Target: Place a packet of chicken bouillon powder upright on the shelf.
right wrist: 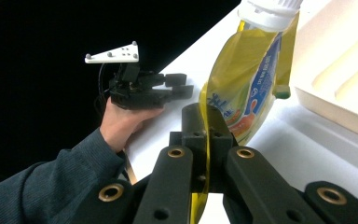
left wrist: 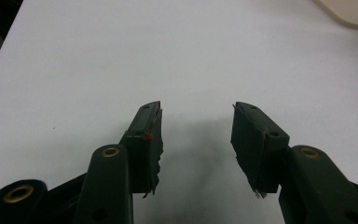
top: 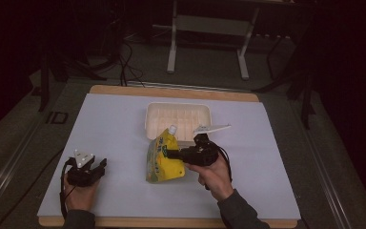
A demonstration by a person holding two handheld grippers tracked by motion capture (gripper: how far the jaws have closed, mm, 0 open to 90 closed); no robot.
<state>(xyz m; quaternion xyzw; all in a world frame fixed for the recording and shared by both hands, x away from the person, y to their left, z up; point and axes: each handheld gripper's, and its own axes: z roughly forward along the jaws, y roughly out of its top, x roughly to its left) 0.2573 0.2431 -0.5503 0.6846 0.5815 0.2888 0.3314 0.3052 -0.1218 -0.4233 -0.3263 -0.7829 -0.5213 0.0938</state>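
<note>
High view puts the yellow pouch (top: 164,157) just in front of the white tray (top: 177,119), its white cap (top: 172,129) reaching the tray's near rim. My right gripper (top: 171,154) has its jaws clamped on the pouch's edge. Well to the pouch's left on the tabletop (top: 119,129), my left gripper (top: 97,167) rests with jaws parted, holding nothing.

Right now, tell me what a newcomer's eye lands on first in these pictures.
The yellow pouch with its white cap stands out at the middle of the white table, its edge clamped between the jaws of the right gripper. Just behind it sits a cream tray. At the table's near left corner, the left gripper rests open with nothing between its jaws.
</note>
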